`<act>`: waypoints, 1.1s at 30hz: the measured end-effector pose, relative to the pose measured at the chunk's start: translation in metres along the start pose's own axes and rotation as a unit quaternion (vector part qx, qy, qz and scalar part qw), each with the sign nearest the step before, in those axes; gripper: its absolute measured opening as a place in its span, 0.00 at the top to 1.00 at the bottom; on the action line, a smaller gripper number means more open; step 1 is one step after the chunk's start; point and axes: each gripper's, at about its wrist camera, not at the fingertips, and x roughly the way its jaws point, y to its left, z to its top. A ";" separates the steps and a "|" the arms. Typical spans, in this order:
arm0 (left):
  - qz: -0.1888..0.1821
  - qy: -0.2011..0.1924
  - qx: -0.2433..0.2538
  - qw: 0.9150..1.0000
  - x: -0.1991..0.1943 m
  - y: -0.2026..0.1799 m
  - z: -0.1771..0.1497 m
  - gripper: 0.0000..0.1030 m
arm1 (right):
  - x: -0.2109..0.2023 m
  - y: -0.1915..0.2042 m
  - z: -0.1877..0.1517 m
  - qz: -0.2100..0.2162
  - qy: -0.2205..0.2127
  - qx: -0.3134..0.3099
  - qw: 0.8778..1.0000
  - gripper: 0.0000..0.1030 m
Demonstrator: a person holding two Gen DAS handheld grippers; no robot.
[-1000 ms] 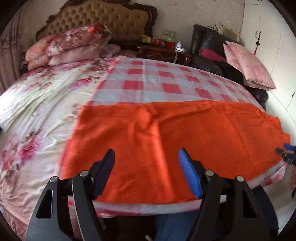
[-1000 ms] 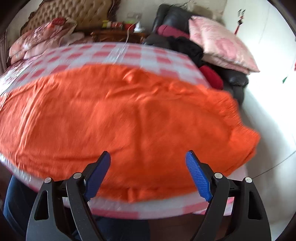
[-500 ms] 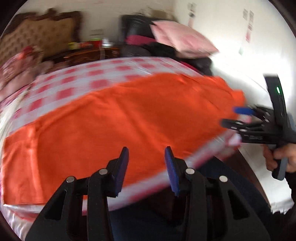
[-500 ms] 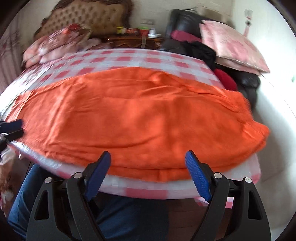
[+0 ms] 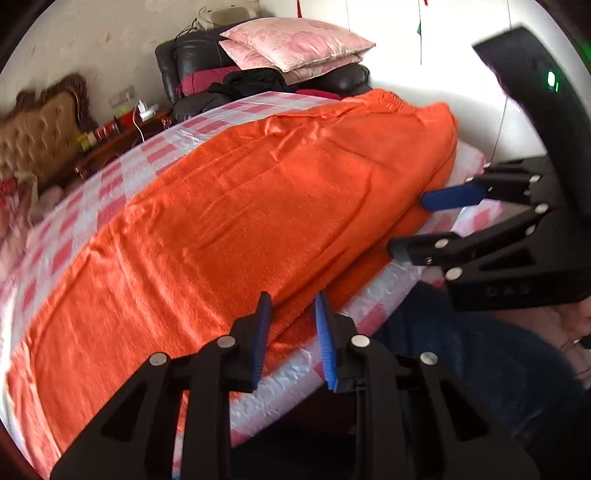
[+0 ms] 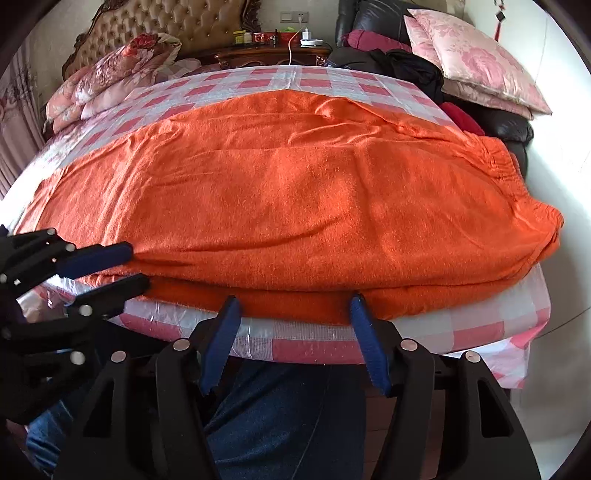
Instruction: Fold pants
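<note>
**Orange pants flat on the bed, both grippers brought to the near edge**

The orange pants [image 6: 288, 206] are spread lengthwise across the pink-and-white checked sheet [image 6: 325, 79] of the bed, doubled over so that two layers are seen along the near edge; the elastic waistband lies at the right end in the right wrist view. Compared with a second ago, the left gripper [image 5: 291, 314] has been swung along the bed edge toward the middle of the pants and rolled, so that the garment is now seen slanting away to the upper right. Its jaws, widely spread a second ago, are closing and are now narrowly apart, with the folded edge of the pants in line between them; whether cloth is already pinched cannot be told. The right gripper [image 6: 295, 306] has barely shifted. Its jaws are also closing, less spread than before, but they are held apart at the near hem with no cloth pinched.

In the left wrist view the right gripper is seen at the right, one blue pad laid against the pants' edge. Blue-trousered legs [image 6: 280, 413] of the person are seen below the bed edge. Beyond the pants, folded floral quilts [image 6: 110, 70] are piled by the tufted headboard [image 6: 173, 22], a dark nightstand [image 6: 273, 51] carries small items, and a black leather armchair [image 6: 509, 125] holds dark clothes and pink pillows [image 6: 476, 62].
</note>
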 end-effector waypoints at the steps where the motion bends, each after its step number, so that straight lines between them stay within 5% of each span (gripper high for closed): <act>1: 0.010 0.002 0.019 1.000 0.001 -0.005 0.000 0.81 | 0.000 0.001 0.000 0.000 -0.001 -0.001 1.000 0.42; 6: 0.049 -0.012 0.066 0.997 -0.003 -0.017 -0.003 0.95 | -0.005 -0.011 -0.003 0.037 -0.010 0.036 0.999 0.29; 14: 0.073 -0.050 0.087 0.992 -0.031 -0.027 -0.002 0.96 | -0.008 -0.031 -0.010 0.009 -0.012 0.062 0.998 0.31; 20: 0.065 -0.016 0.103 0.992 -0.011 -0.035 -0.019 0.96 | -0.008 -0.042 -0.007 -0.018 -0.016 0.088 0.996 0.33; 27: 0.043 -0.063 0.092 0.993 -0.030 -0.044 -0.007 0.81 | -0.026 -0.087 -0.005 -0.026 -0.049 0.067 0.996 0.40; 29: 0.031 -0.100 0.109 0.988 -0.033 -0.059 0.009 0.72 | -0.026 -0.103 -0.006 -0.025 -0.043 0.084 0.995 0.40; 33: 0.008 -0.134 0.144 0.980 -0.011 -0.096 0.040 0.72 | -0.017 -0.130 -0.005 -0.067 -0.030 0.092 0.993 0.52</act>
